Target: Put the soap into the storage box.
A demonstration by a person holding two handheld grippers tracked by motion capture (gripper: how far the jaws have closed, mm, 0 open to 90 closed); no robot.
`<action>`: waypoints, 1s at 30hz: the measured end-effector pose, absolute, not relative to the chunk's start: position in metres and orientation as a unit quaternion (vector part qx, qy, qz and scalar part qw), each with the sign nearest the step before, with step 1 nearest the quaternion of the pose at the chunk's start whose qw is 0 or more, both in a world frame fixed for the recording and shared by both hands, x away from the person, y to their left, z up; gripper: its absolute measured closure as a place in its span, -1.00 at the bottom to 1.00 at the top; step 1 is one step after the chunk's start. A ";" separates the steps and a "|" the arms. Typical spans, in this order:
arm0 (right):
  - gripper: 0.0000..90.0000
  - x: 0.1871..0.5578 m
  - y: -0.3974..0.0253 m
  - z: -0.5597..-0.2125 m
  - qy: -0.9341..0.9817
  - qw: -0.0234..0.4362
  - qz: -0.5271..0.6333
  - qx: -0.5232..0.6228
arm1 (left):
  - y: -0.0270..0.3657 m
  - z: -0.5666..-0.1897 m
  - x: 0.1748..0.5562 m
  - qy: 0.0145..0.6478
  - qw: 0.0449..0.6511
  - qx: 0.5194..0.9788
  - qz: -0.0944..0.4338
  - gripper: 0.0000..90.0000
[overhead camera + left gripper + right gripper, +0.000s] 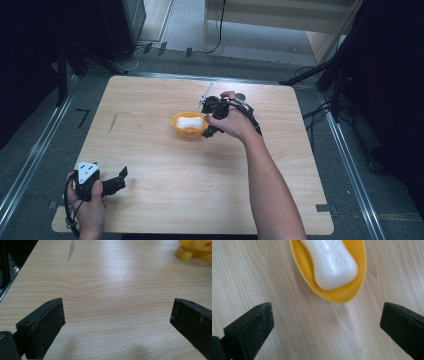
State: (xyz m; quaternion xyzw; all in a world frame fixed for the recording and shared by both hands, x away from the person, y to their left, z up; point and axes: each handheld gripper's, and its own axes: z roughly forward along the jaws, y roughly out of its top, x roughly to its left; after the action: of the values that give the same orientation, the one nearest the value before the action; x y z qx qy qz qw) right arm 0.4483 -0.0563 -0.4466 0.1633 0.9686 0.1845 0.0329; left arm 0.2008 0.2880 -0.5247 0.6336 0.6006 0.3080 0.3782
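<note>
Wood, high view: one pale wooden table (165, 190) under my two grippers, with dark floor around it.
Dish, high view: one orange-yellow soap dish (176, 122) near the table's middle, with one white soap bar (190, 122) lying in it.
Right gripper, high view: my right gripper (210, 131) sits just beside the dish on its right, held in my right hand (232, 121).
Left gripper, high view: my left gripper (122, 179) rests at the near left corner, well apart from the dish, held in my left hand (90, 210).
Other items, high view: one thin pale stick-like thing (206, 93) lies beyond my right hand; I cannot tell what it is.

Left gripper view, jaws: my two black jaws stand wide apart with bare wood between them.
Left gripper view, far corner: one yellow toy-like shape (195, 250) at the top right, cut off by the edge.

Right gripper view, jaws: my two black jaws are spread wide, pinching nothing.
Right gripper view, dish: one soap dish (342, 293) lies just ahead of the jaws, not between them, with one soap bar (332, 262) inside, raised lettering on its top.
</note>
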 end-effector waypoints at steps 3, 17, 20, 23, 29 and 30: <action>-1.00 0.444 -0.062 -0.450 0.968 0.034 0.182 0.166 | 0.288 -0.525 0.201 0.600 0.378 0.634 0.308 -1.00; -1.00 0.427 -0.095 -0.461 0.961 0.037 0.193 0.196 | 0.288 -0.525 0.201 0.600 0.377 0.635 0.308 -1.00; -1.00 0.423 -0.104 -0.464 0.958 0.033 0.198 0.203 | 0.288 -0.525 0.201 0.600 0.377 0.635 0.308 -1.00; -1.00 0.417 -0.115 -0.466 0.955 0.035 0.202 0.215 | 0.288 -0.525 0.201 0.599 0.376 0.636 0.308 -1.00; -1.00 0.406 -0.130 -0.470 0.953 0.034 0.205 0.222 | 0.288 -0.525 0.201 0.599 0.376 0.636 0.309 -1.00; -1.00 0.405 -0.132 -0.471 0.953 0.034 0.206 0.221 | 0.288 -0.525 0.201 0.599 0.375 0.637 0.309 -1.00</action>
State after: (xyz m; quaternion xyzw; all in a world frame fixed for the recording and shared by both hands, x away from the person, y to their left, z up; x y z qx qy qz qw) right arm 0.4047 -0.1321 -0.4712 0.2210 0.9527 0.2056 0.0343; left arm 0.2008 0.2880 -0.5245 0.6366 0.5988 0.3086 0.3754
